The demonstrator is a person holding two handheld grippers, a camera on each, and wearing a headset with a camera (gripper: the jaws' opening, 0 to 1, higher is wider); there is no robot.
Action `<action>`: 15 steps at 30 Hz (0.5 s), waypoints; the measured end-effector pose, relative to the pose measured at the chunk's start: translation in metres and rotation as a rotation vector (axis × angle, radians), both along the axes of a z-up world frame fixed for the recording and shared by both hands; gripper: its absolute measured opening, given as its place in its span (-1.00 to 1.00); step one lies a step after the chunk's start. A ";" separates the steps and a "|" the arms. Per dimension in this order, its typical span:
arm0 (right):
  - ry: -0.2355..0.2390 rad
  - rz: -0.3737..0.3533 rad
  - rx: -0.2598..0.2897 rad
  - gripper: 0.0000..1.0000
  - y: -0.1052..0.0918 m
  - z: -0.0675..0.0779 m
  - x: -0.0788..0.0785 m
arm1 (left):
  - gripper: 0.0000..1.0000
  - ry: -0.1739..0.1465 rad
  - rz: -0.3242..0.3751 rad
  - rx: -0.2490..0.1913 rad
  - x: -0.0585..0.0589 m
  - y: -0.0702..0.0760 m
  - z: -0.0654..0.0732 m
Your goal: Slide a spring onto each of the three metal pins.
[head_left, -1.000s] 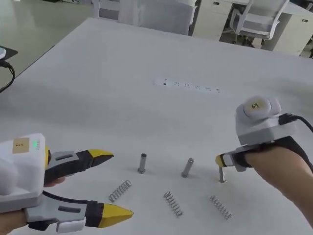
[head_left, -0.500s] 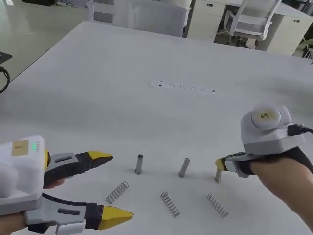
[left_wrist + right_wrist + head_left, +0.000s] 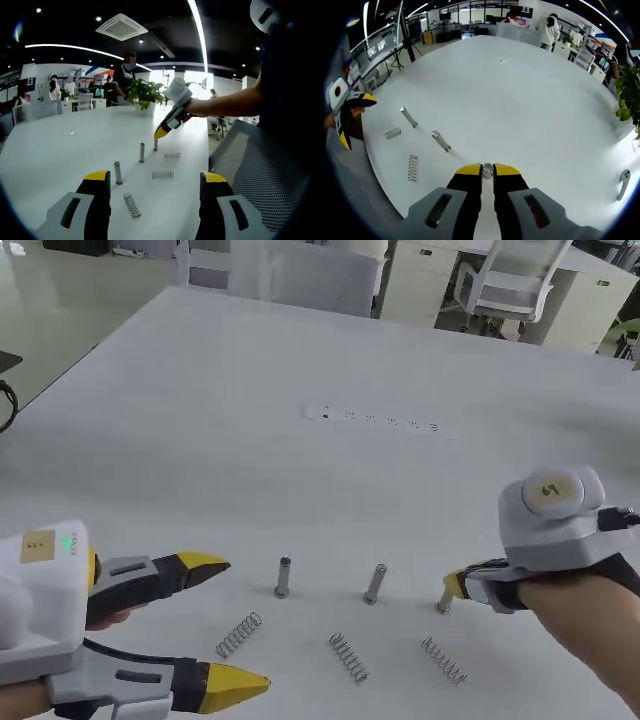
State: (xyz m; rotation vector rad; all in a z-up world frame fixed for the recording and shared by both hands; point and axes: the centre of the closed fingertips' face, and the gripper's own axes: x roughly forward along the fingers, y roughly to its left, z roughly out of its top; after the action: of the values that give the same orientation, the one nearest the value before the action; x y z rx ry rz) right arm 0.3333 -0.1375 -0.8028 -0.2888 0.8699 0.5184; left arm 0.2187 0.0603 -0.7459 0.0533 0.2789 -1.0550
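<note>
Currently pinching the top of the end pin [image 3: 487, 168] in the right gripper [image 3: 487, 173], with the left gripper [image 3: 228, 622] spread wide just behind the nearest spring [image 3: 239, 634] (none on a pin yet); could tilt that pin with any sideways pull, or flick the spring away on closing.

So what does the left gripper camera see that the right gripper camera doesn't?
Left gripper view: the left gripper wide open, three springs lying by the pins, and a ceiling vent. Right gripper view: the right gripper shut on the top of one pin, seen close up, with two springs in sight. Both: the white table, the row of pins, and the other gripper across the work.
</note>
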 end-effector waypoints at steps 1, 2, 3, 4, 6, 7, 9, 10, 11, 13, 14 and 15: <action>0.000 0.002 -0.002 -0.89 0.000 0.000 0.000 | 0.39 0.001 0.000 0.000 0.000 0.000 0.000; 0.002 0.002 -0.002 -0.89 0.000 0.000 -0.001 | 0.39 0.002 -0.001 -0.001 0.000 0.000 0.000; 0.003 0.002 -0.001 -0.89 -0.001 0.000 -0.001 | 0.39 0.002 -0.001 -0.001 0.000 -0.001 -0.001; 0.005 0.001 -0.002 -0.89 -0.001 0.000 -0.001 | 0.39 0.003 0.000 -0.002 0.001 -0.001 -0.001; 0.005 0.003 -0.004 -0.89 -0.002 0.000 -0.002 | 0.39 0.005 -0.001 -0.006 0.001 -0.001 0.000; 0.003 0.004 -0.005 -0.89 -0.002 0.000 -0.002 | 0.39 0.006 -0.002 -0.006 0.000 -0.002 0.000; 0.003 0.009 -0.010 -0.89 -0.002 0.000 -0.003 | 0.39 0.007 -0.006 -0.004 0.000 -0.003 -0.001; 0.003 0.010 -0.015 -0.89 -0.003 -0.001 -0.003 | 0.39 0.008 -0.008 -0.003 -0.001 -0.003 -0.001; 0.001 0.011 -0.017 -0.89 -0.003 -0.001 -0.003 | 0.39 0.008 -0.008 -0.003 -0.001 -0.003 -0.001; 0.002 0.013 -0.021 -0.89 -0.003 -0.002 -0.004 | 0.39 0.009 -0.007 -0.005 0.000 -0.002 -0.001; 0.004 0.014 -0.022 -0.87 -0.004 -0.003 -0.004 | 0.39 0.009 -0.007 -0.006 0.000 -0.002 -0.001; 0.006 0.016 -0.019 -0.86 -0.003 -0.004 -0.005 | 0.39 0.009 -0.008 -0.005 0.000 -0.002 -0.001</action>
State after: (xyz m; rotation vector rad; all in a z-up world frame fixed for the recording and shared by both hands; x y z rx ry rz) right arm 0.3278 -0.1409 -0.8065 -0.3123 0.8789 0.5262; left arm 0.2182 0.0582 -0.7469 0.0454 0.2843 -1.0637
